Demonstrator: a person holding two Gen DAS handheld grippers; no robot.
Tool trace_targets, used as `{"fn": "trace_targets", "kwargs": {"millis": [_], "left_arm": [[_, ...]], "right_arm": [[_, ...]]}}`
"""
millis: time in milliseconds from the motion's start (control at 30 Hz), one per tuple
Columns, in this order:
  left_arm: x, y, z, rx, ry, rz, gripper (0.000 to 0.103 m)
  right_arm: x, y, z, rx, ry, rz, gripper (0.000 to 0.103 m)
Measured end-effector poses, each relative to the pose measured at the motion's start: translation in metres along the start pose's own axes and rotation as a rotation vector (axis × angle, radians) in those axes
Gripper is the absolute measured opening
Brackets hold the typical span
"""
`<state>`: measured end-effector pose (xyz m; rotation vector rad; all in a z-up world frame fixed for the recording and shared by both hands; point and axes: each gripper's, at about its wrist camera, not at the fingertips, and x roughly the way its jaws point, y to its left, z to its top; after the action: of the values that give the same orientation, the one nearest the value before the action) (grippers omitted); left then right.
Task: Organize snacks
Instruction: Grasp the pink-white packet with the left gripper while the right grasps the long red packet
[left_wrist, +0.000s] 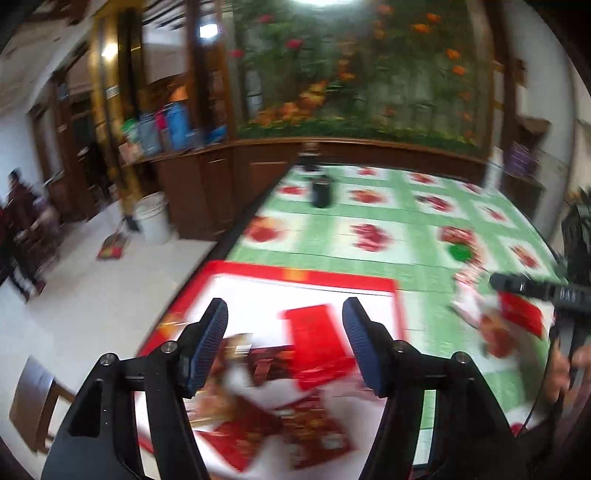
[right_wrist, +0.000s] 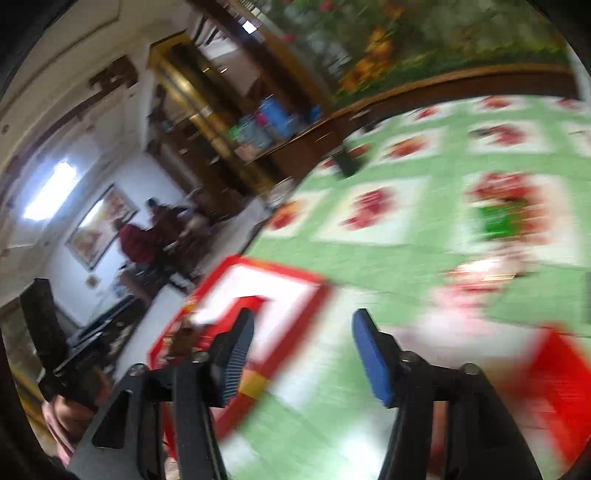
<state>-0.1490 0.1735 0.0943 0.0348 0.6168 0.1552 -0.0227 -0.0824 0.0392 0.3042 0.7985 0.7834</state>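
A red-rimmed white tray (left_wrist: 258, 271) lies on the table's near left corner. It holds several red and brown snack packets, one plain red packet (left_wrist: 317, 343) in its middle. My left gripper (left_wrist: 284, 319) is open and empty, above that packet. More loose snack packets (left_wrist: 513, 321) lie on the cloth to the right of the tray. My right gripper (right_wrist: 303, 323) is open and empty, above the cloth beside the tray (right_wrist: 280, 275). A blurred red packet (right_wrist: 557, 384) lies at its lower right. Both views are motion-blurred.
The table has a green and white cloth with red flowers (left_wrist: 373, 236). A black object (left_wrist: 322, 190) stands at its far side. A small green item (left_wrist: 459, 253) lies right of centre. Past the left edge are floor, a white bucket (left_wrist: 153, 218) and wooden cabinets.
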Motion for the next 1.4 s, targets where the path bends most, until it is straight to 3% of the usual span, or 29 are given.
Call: {"fn": "trace_targets", "kwargs": {"millis": [33,167,300,467,667,700,733,800,933,967,1067,1200,1400], "left_arm": [[0.002,-0.012,0.001,0.023,0.006,-0.026,0.067],[0.014,-0.071,0.004,0.154,0.062,-0.161,0.068],[0.036,-0.131,0.009,0.333,0.133,-0.248,0.07],[0.069,-0.177,0.018,0.447,0.187,-0.294,0.07],[0.102,-0.204,0.023,0.456,0.275,-0.382,0.07],[0.109,-0.211,0.022,0.475,0.289,-0.381,0.07],[0.114,-0.215,0.02,0.485,0.3,-0.379,0.07],[0.124,-0.22,0.015,0.484,0.329,-0.376,0.07],[0.138,-0.22,0.008,0.447,0.381,-0.378,0.069],[0.142,-0.219,0.006,0.434,0.396,-0.372,0.067],[0.143,-0.213,0.005,0.363,0.397,-0.425,0.045],[0.14,-0.207,0.005,0.321,0.39,-0.407,0.04],[0.121,-0.194,0.003,0.244,0.36,-0.426,0.035]], "right_arm": [[-0.018,-0.013,-0.001,-0.008,-0.014,-0.053,0.071],[-0.069,-0.063,-0.01,-0.036,0.015,-0.242,0.072],[-0.075,-0.085,-0.018,-0.115,0.146,-0.321,0.074],[-0.055,-0.094,-0.031,-0.22,0.257,-0.35,0.08],[-0.042,-0.09,-0.038,-0.324,0.252,-0.423,0.079],[-0.042,-0.088,-0.04,-0.338,0.248,-0.441,0.076],[-0.042,-0.086,-0.041,-0.348,0.238,-0.444,0.064],[-0.043,-0.082,-0.042,-0.344,0.223,-0.441,0.053],[-0.045,-0.077,-0.045,-0.328,0.2,-0.443,0.052],[-0.046,-0.076,-0.045,-0.314,0.195,-0.434,0.052],[-0.047,-0.076,-0.044,-0.272,0.18,-0.415,0.051],[-0.051,-0.082,-0.04,-0.172,0.15,-0.381,0.051],[-0.06,-0.094,-0.035,-0.017,0.111,-0.264,0.051]]}}
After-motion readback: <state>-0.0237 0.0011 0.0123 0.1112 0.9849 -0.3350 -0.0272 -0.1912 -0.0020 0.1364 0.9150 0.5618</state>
